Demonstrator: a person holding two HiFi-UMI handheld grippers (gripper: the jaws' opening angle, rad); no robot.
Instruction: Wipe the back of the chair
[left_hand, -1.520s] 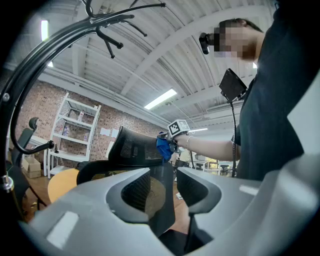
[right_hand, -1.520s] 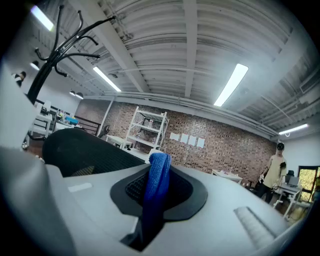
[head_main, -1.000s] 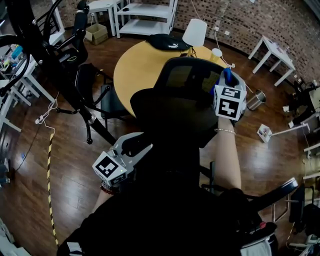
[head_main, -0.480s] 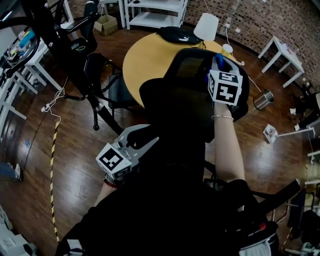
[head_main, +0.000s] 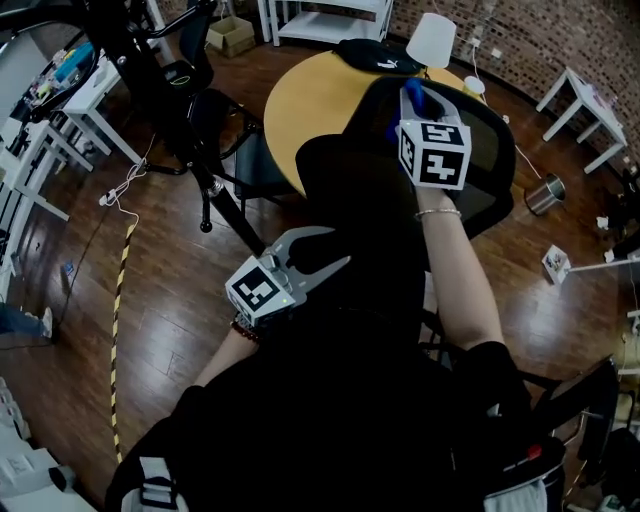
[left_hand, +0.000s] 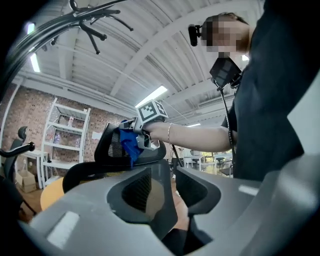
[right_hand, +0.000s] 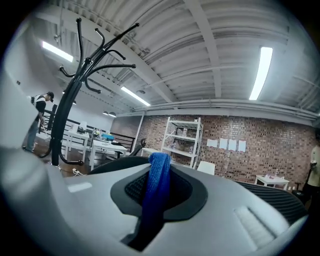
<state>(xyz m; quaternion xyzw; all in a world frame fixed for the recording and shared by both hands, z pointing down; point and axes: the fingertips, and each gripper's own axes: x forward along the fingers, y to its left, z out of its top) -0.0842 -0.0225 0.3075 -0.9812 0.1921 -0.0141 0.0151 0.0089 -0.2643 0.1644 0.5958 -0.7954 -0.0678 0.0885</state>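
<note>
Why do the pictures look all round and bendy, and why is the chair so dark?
Both gripper views: wide-angle lenses bow the ceiling beams and darken the corners. Head view: dim, so chair back and dark clothes merge. Right gripper view: ceiling light strip glares white; blue cloth looks sharp.

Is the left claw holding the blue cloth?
No, the left claw stands open and empty; the blue cloth is pinched in the right claw.

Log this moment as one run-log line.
step: wipe chair back | right gripper: shut on blue cloth, at the back's upper edge | left gripper: open, empty, away from chair
</note>
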